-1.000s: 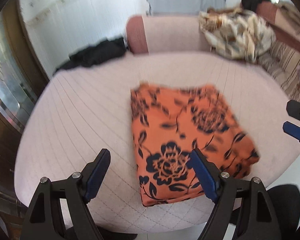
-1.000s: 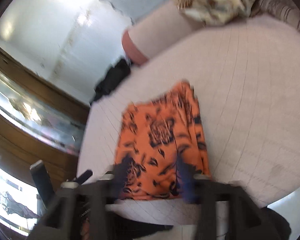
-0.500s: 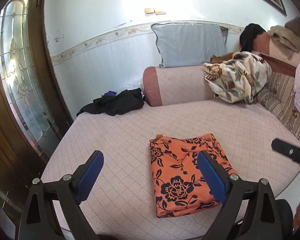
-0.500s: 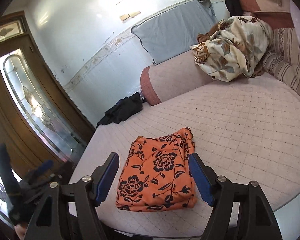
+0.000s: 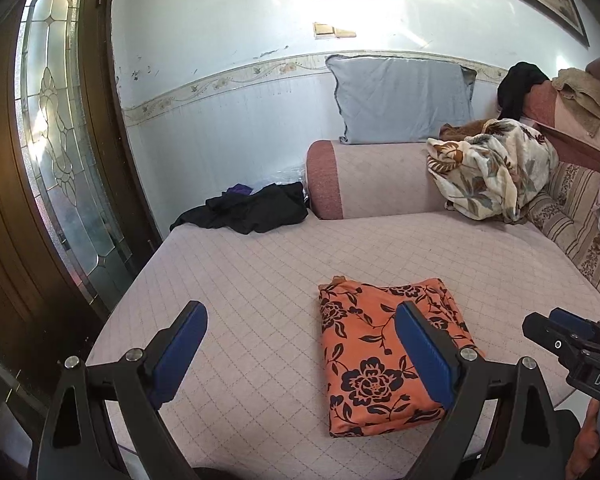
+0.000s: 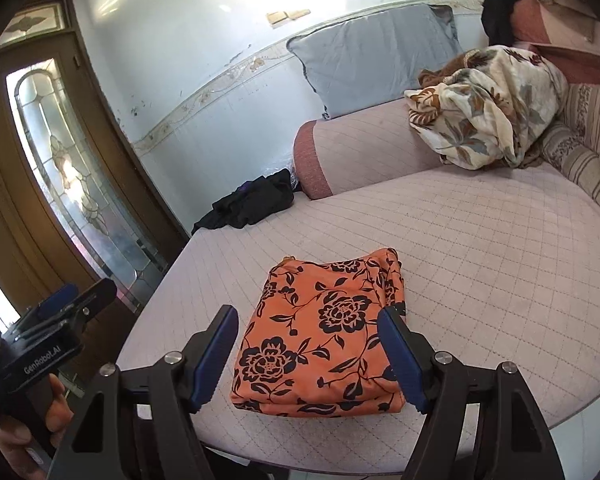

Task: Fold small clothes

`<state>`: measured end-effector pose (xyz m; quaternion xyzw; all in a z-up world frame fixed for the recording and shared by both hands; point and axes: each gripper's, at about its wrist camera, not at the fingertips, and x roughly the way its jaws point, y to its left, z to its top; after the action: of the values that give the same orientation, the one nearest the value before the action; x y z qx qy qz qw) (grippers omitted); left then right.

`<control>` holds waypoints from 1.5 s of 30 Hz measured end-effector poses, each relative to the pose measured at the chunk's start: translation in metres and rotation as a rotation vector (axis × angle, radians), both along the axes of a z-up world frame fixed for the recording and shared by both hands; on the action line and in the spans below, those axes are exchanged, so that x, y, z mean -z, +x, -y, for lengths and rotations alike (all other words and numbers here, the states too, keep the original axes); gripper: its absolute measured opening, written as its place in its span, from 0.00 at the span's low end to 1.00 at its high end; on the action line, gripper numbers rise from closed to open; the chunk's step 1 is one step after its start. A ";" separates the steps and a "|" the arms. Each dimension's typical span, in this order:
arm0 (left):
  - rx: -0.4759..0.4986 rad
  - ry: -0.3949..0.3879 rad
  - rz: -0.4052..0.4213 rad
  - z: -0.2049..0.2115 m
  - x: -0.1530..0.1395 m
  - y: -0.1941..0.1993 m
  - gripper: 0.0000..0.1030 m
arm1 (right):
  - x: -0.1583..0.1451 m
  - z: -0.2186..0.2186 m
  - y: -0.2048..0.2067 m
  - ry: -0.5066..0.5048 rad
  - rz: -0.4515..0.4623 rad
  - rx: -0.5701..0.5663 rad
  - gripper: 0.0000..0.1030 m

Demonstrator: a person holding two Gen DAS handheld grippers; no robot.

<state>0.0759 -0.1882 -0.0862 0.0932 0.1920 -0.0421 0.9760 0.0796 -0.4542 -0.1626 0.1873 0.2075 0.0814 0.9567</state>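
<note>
Reading the labels first: in the right wrist view we can make out "GenRobot.AI" in white on the black body of the left gripper [image 6: 64,304], and in the left wrist view the right gripper [image 5: 556,326] shows the letters "DAS" before the frame cuts it off. There's smaller print under the GenRobot.AI line, but it's too tiny for us to read.

Our left gripper [image 5: 300,344] has its blue pads [image 5: 180,344] spread wide, nothing between them, held above the quilted pink mattress [image 5: 240,280]. Our right gripper [image 6: 306,350] is spread wide too, gripping nothing, and its blue pads [image 6: 216,354] frame the near end of the orange floral garment [image 6: 324,336] without touching it.

That orange floral garment [image 5: 384,356] lies folded into a neat rectangle near the front edge of the mattress. Farther back we see a black clothes heap [image 5: 248,210], a pink bolster [image 5: 372,178], a grey pillow [image 5: 400,100] and a crumpled floral blanket [image 5: 488,168].
</note>
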 end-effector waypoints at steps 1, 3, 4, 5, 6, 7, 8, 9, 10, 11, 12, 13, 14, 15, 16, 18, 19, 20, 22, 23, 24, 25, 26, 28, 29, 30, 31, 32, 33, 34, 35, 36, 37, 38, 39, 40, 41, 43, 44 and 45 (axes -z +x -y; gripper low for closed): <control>-0.004 0.003 -0.004 0.000 0.001 0.001 0.92 | 0.001 -0.001 0.000 -0.007 -0.002 0.001 0.73; -0.009 0.008 -0.013 0.001 0.004 0.002 0.92 | 0.003 -0.001 0.001 -0.006 -0.005 0.000 0.73; -0.010 0.009 -0.015 0.001 0.005 0.002 0.92 | 0.004 0.000 0.001 0.001 -0.007 -0.002 0.73; -0.010 0.011 -0.019 0.002 0.007 0.002 0.92 | 0.005 0.001 0.001 0.008 -0.009 -0.002 0.73; -0.010 0.014 -0.023 0.003 0.008 0.002 0.92 | 0.007 0.002 0.001 0.013 -0.008 -0.001 0.73; -0.009 0.018 -0.027 0.004 0.009 0.002 0.92 | 0.008 0.003 0.001 0.016 -0.008 0.000 0.73; -0.008 0.022 -0.031 0.006 0.011 0.002 0.92 | 0.010 0.004 0.001 0.018 -0.011 -0.001 0.73; -0.007 0.028 -0.037 0.008 0.013 0.003 0.92 | 0.012 0.005 0.001 0.019 -0.014 -0.001 0.73; -0.008 0.035 -0.041 0.009 0.014 0.004 0.92 | 0.013 0.006 0.001 0.021 -0.014 -0.002 0.73; -0.006 0.039 -0.050 0.012 0.016 0.005 0.92 | 0.014 0.007 0.000 0.023 -0.012 -0.004 0.73; -0.003 0.041 -0.054 0.014 0.017 0.005 0.92 | 0.014 0.008 0.000 0.024 -0.011 -0.006 0.73; -0.001 0.046 -0.057 0.016 0.018 0.006 0.92 | 0.015 0.009 0.000 0.026 -0.011 -0.004 0.73; 0.000 0.052 -0.059 0.018 0.019 0.006 0.92 | 0.016 0.011 0.000 0.031 -0.010 -0.002 0.73; 0.000 0.059 -0.060 0.021 0.019 0.005 0.92 | 0.016 0.012 0.000 0.035 -0.009 -0.001 0.73; 0.000 0.063 -0.059 0.022 0.019 0.005 0.92 | 0.017 0.014 -0.001 0.040 -0.008 0.000 0.73; 0.000 0.070 -0.052 0.026 0.018 0.004 0.92 | 0.017 0.016 -0.002 0.039 -0.005 0.005 0.73; 0.000 0.071 -0.049 0.027 0.016 0.003 0.92 | 0.016 0.017 -0.003 0.036 -0.002 0.007 0.73; 0.001 0.068 -0.046 0.027 0.015 0.003 0.92 | 0.015 0.017 -0.004 0.030 0.000 0.007 0.73; 0.004 0.061 -0.040 0.027 0.012 0.002 0.92 | 0.012 0.016 -0.006 0.016 0.009 0.005 0.73; 0.003 0.061 -0.037 0.027 0.011 0.002 0.92 | 0.010 0.015 -0.007 0.010 0.014 0.005 0.73; -0.001 0.060 -0.033 0.026 0.010 0.001 0.92 | 0.008 0.014 -0.008 0.003 0.020 0.004 0.73; -0.002 0.055 -0.030 0.025 0.009 0.001 0.92 | 0.006 0.012 -0.009 -0.002 0.024 0.003 0.73; -0.006 0.050 -0.025 0.022 0.007 0.000 0.92 | 0.004 0.010 -0.010 -0.011 0.031 0.003 0.73; -0.014 0.039 -0.021 0.018 0.005 -0.001 0.92 | 0.000 0.006 -0.013 -0.024 0.043 0.002 0.73; -0.020 0.028 -0.019 0.013 0.003 -0.001 0.92 | -0.003 0.004 -0.014 -0.031 0.050 0.001 0.73; -0.024 0.019 -0.018 0.010 0.001 -0.002 0.92 | -0.006 0.001 -0.016 -0.040 0.058 -0.002 0.73; -0.028 0.011 -0.016 0.007 0.000 -0.002 0.92 | -0.008 -0.001 -0.017 -0.045 0.064 -0.002 0.73; -0.035 0.002 -0.010 0.004 -0.003 -0.003 0.92 | -0.012 -0.005 -0.019 -0.053 0.074 -0.003 0.73; -0.044 -0.006 0.000 -0.001 -0.006 -0.005 0.92 | -0.015 -0.007 -0.021 -0.058 0.082 -0.004 0.73; -0.051 -0.012 0.008 -0.004 -0.008 -0.006 0.92 | -0.020 -0.011 -0.024 -0.068 0.095 -0.006 0.73; -0.059 -0.021 0.020 -0.010 -0.011 -0.008 0.92 | -0.023 -0.015 -0.026 -0.076 0.105 -0.008 0.73; -0.066 -0.027 0.026 -0.014 -0.013 -0.010 0.92 | -0.026 -0.018 -0.028 -0.082 0.115 -0.010 0.73; -0.070 -0.032 0.031 -0.018 -0.015 -0.011 0.92 | -0.030 -0.021 -0.031 -0.085 0.126 -0.011 0.73; -0.076 -0.041 0.037 -0.023 -0.018 -0.012 0.92 | -0.034 -0.024 -0.033 -0.087 0.136 -0.013 0.73; -0.081 -0.049 0.044 -0.028 -0.020 -0.014 0.92 | -0.037 -0.026 -0.035 -0.089 0.143 -0.017 0.73; -0.089 -0.058 0.053 -0.034 -0.023 -0.016 0.92 | -0.041 -0.030 -0.038 -0.092 0.155 -0.020 0.73; -0.099 -0.057 0.057 -0.037 -0.024 -0.017 0.92 | -0.044 -0.034 -0.041 -0.096 0.164 -0.021 0.73; -0.108 -0.074 0.064 -0.046 -0.028 -0.020 0.92 | -0.051 -0.040 -0.045 -0.105 0.178 -0.028 0.73; -0.114 -0.087 0.069 -0.052 -0.030 -0.021 0.92 | -0.054 -0.044 -0.047 -0.109 0.187 -0.032 0.73; -0.119 -0.095 0.070 -0.055 -0.032 -0.022 0.92 | -0.057 -0.048 -0.050 -0.114 0.197 -0.035 0.73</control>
<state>0.0534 -0.1329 -0.0546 0.0368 0.1606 0.0103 0.9863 0.0301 -0.4062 -0.1056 0.1200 0.1200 0.1044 0.9800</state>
